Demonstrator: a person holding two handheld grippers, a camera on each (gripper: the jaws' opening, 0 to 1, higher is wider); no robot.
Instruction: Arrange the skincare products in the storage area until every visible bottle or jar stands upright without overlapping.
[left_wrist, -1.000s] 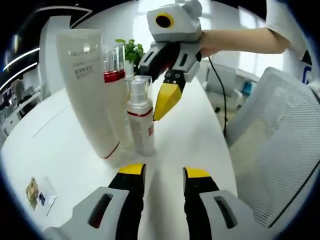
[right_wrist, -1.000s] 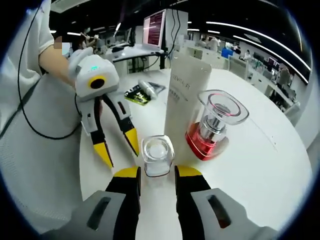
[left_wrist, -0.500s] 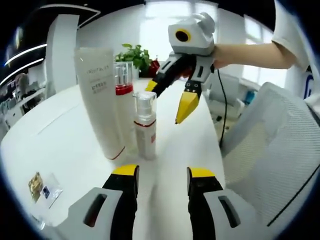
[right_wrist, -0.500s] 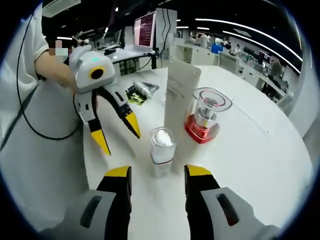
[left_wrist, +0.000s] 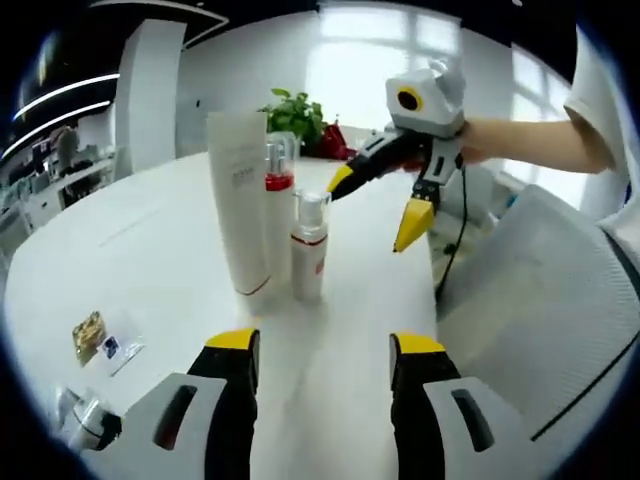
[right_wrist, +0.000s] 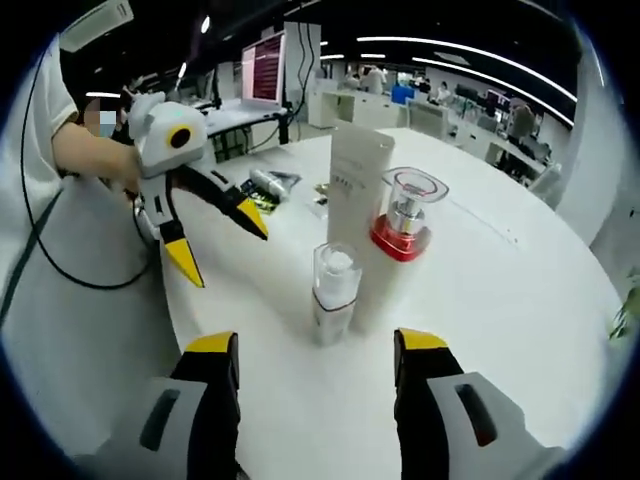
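Left gripper view: a round white table (left_wrist: 120, 270) in a bright room with large windows behind it. Near the middle of the table three skincare products stand upright, close together: a tall white tube (left_wrist: 240, 205), a pump bottle with a red collar (left_wrist: 279, 215) just behind it, and a smaller spray bottle with a clear cap (left_wrist: 309, 245) in front. A green potted plant (left_wrist: 297, 112) sits further back. Small sachets (left_wrist: 100, 338) lie flat near the table's left edge. A white mesh chair (left_wrist: 545, 320) stands at the right. The left gripper (left_wrist: 325, 345) is at the bottom, its yellow-tipped jaws spread apart and empty. The right gripper (left_wrist: 378, 200), held by a person's hand (left_wrist: 480, 150), hangs above the table beyond the bottles, jaws parted, gripping nothing.

Right gripper view: the same white table (right_wrist: 500, 290) in a dim open office with ceiling light strips and a lit monitor (right_wrist: 262, 70). The tube (right_wrist: 355, 195), red-collared bottle (right_wrist: 400, 250) and small spray bottle (right_wrist: 333, 292) stand upright together. The right gripper (right_wrist: 315, 345) shows wide, empty jaws; the left gripper (right_wrist: 215, 240) hangs at left, jaws spread.

Compared with a second ago, both grippers have drawn back from the bottles and the right jaws no longer flank the small bottle.
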